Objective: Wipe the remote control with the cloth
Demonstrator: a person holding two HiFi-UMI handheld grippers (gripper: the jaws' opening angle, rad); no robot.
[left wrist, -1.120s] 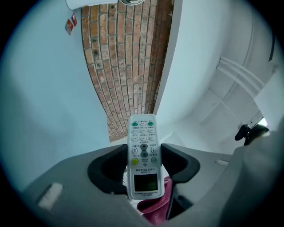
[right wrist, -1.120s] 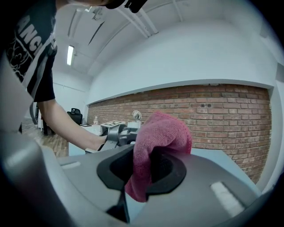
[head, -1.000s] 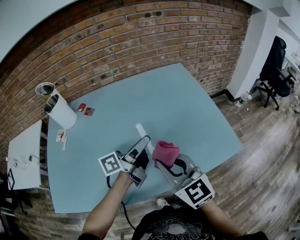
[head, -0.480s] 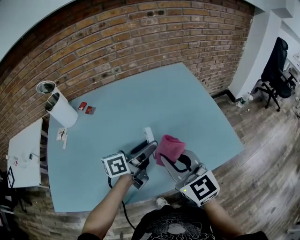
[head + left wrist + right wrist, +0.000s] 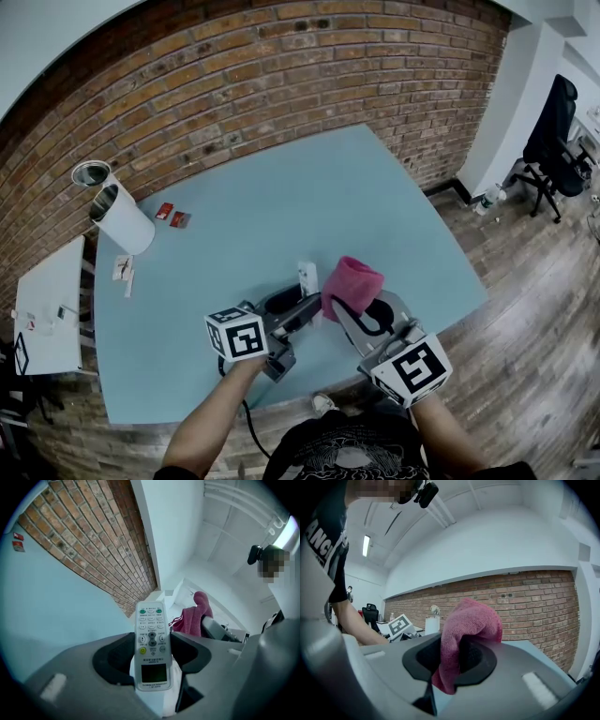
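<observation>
My left gripper is shut on a white remote control, lifted above the blue table. In the left gripper view the remote control faces the camera with its buttons and small screen, clamped between the jaws of the left gripper. My right gripper is shut on a pink cloth, just right of the remote. In the right gripper view the cloth bulges up out of the right gripper. Whether cloth and remote touch is unclear.
A white cylinder bin stands at the table's far left, with small red cards and a slip of paper near it. A white side table is to the left. A brick wall runs behind; an office chair stands at right.
Both grippers have moved to the right and slightly up. The remote has swung more upright and the cloth has risen beside it, staying close on the remote's right.
</observation>
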